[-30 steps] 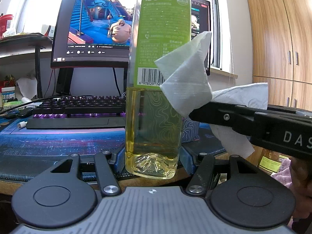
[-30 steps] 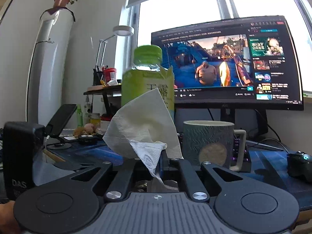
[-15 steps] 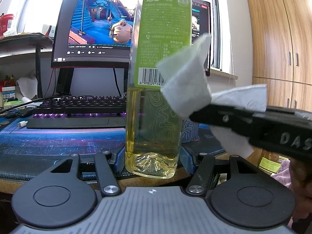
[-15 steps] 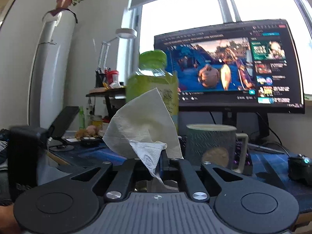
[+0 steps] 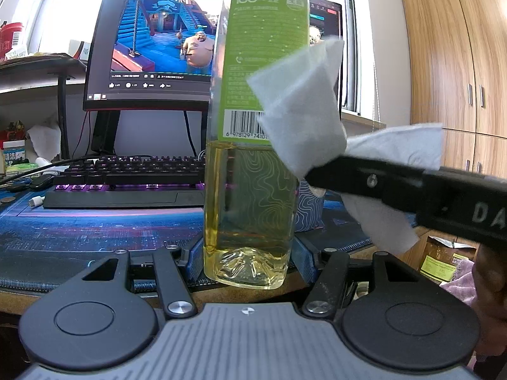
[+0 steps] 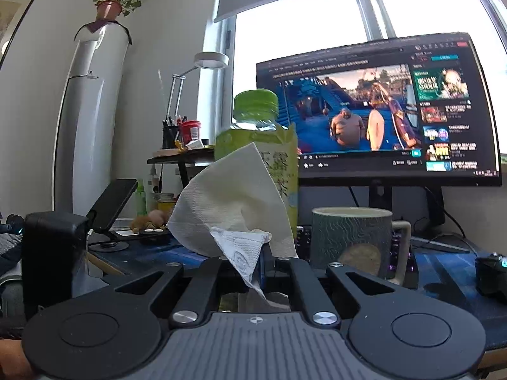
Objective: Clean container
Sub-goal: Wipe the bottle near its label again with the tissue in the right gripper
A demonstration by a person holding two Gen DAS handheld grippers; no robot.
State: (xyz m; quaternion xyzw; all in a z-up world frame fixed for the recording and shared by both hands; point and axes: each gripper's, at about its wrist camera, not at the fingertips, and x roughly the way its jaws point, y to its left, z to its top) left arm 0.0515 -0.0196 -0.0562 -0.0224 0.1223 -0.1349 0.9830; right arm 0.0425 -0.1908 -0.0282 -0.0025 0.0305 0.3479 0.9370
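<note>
A clear plastic bottle point(image 5: 253, 164) with a green label, a green cap and yellow liquid stands upright at the desk's front edge. My left gripper point(image 5: 250, 253) is shut on its base, with a blue pad on each side. From the right, my right gripper point(image 5: 320, 177) reaches in, shut on a white paper tissue point(image 5: 301, 114). The tissue lies against the bottle's right side over the barcode. In the right wrist view the tissue point(image 6: 234, 209) fans out of the shut right gripper point(image 6: 263, 266) and covers the lower part of the bottle point(image 6: 256, 139).
A monitor point(image 5: 158, 41) playing a video and a backlit keyboard point(image 5: 126, 177) stand behind the bottle. A patterned mug point(image 6: 351, 240) sits just right of the bottle. A mouse point(image 6: 491, 272), a desk lamp point(image 6: 209, 60) and shelf clutter point(image 6: 183, 133) are nearby. Wooden cabinets point(image 5: 459, 63) are at right.
The tissue has slid slightly up along the bottle's side. In the right wrist view the bottle and monitor have shifted a little to the right. Both grips are unchanged.
</note>
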